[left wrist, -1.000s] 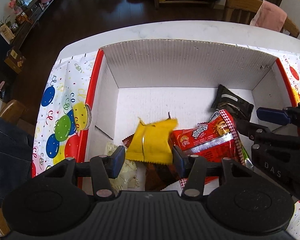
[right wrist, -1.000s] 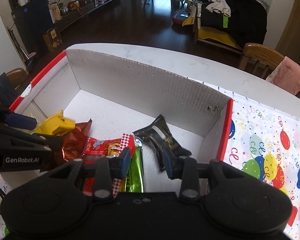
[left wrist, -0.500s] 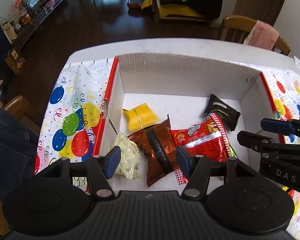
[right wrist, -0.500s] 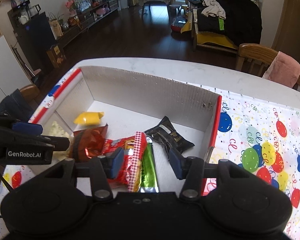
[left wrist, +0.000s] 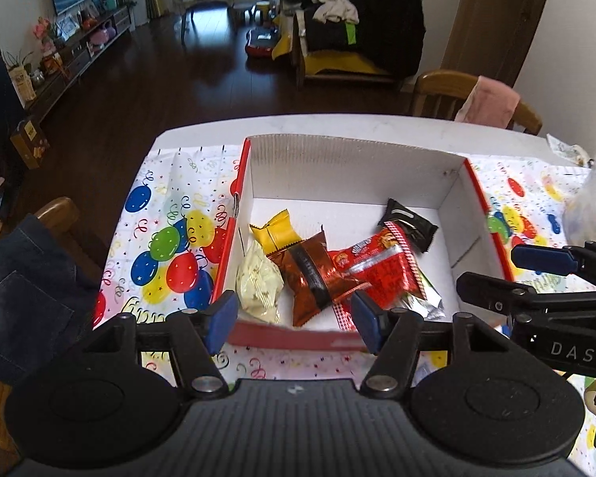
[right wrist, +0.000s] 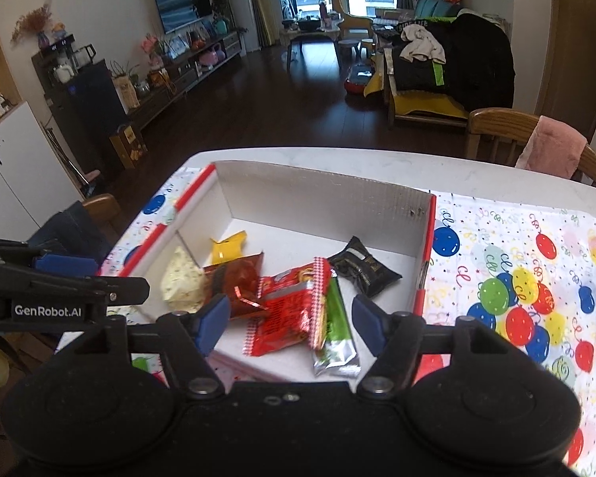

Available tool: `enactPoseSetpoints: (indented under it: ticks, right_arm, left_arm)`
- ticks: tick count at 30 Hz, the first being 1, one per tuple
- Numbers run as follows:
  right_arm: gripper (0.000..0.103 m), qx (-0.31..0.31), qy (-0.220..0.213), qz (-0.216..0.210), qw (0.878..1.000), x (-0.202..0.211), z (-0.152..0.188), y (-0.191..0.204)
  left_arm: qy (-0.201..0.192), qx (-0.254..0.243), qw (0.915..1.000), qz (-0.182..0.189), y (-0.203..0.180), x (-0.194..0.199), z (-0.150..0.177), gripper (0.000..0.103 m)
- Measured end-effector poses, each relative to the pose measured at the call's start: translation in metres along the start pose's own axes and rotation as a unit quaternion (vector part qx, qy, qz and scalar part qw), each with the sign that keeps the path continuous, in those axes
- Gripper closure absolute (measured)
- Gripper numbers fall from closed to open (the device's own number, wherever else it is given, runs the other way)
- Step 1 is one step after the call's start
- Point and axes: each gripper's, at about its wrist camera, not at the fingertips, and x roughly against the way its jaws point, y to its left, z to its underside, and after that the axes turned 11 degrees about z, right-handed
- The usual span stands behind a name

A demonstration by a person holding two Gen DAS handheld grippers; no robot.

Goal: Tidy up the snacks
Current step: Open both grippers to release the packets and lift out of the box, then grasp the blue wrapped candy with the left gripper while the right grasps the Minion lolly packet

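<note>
- Box (left wrist: 349,167) of white card with red rims sits on the bench (left wrist: 337,125), open at the top; a thin divider stands near its left wall.
- Snacks lie in a loose heap on the box floor: a yellow packet (left wrist: 276,230) toward the back left, a pale packet (left wrist: 258,284) just in front of it by the left wall, a brown foil packet (left wrist: 310,278) partly over both.
- Red packet (left wrist: 381,266) lies in the middle, touching the brown one; a green bar (right wrist: 335,326) pokes out from under its right edge toward the near wall.
- Black packet (left wrist: 409,224) lies toward the back right, its near corner under the red packet's checked edge.
- Left tool (left wrist: 294,320) hangs over the box's near wall, jaws well apart and gripping nothing; they have just been widening.
- Right tool (right wrist: 290,322) hangs above the red packet and green bar, jaws also spread and empty, likewise just widened. Each tool shows at the edge of the other's view.
- Balloon-print cloth (right wrist: 516,278) covers the bench on both sides of the box; the far strip of the bench is bare white.
- Clear bag (left wrist: 592,202) sits on the cloth at the far right, contents too blurred to tell.
- Wooden chair (right wrist: 508,135) with a pink cloth (right wrist: 552,151) over its back stands behind the bench; another chair at the left carries denim (left wrist: 20,294).
- Room beyond has a dark wood floor (right wrist: 266,107), a television (right wrist: 178,2) above a low cabinet, and a seat piled with dark clothes (right wrist: 457,63).
</note>
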Motion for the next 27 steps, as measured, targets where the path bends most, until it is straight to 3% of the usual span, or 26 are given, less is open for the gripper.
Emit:
enactPoseSetpoints:
  ticks: [3, 11, 15, 27]
  right_arm:
    - [0.026, -0.004, -0.013, -0.006, 1.000, 0.018, 0.007, 0.003]
    - [0.013, -0.012, -0.039, -0.006, 0.999, 0.059, 0.031, 0.009]
    - [0.007, -0.017, -0.047, -0.003, 0.999, 0.076, 0.047, 0.008]
    - [0.000, -0.037, -0.057, 0.002, 0.998, 0.107, 0.096, -0.005]
  left_arm:
    - [-0.014, -0.004, 0.9999, 0.004, -0.003, 0.016, 0.010, 0.032]
    - [-0.034, -0.017, 0.9991, 0.018, -0.011, 0.051, 0.042, 0.031]
    - [-0.041, -0.020, 0.9986, 0.028, -0.013, 0.063, 0.059, 0.026]
    - [-0.062, -0.045, 0.9964, 0.037, -0.029, 0.082, 0.110, 0.021]
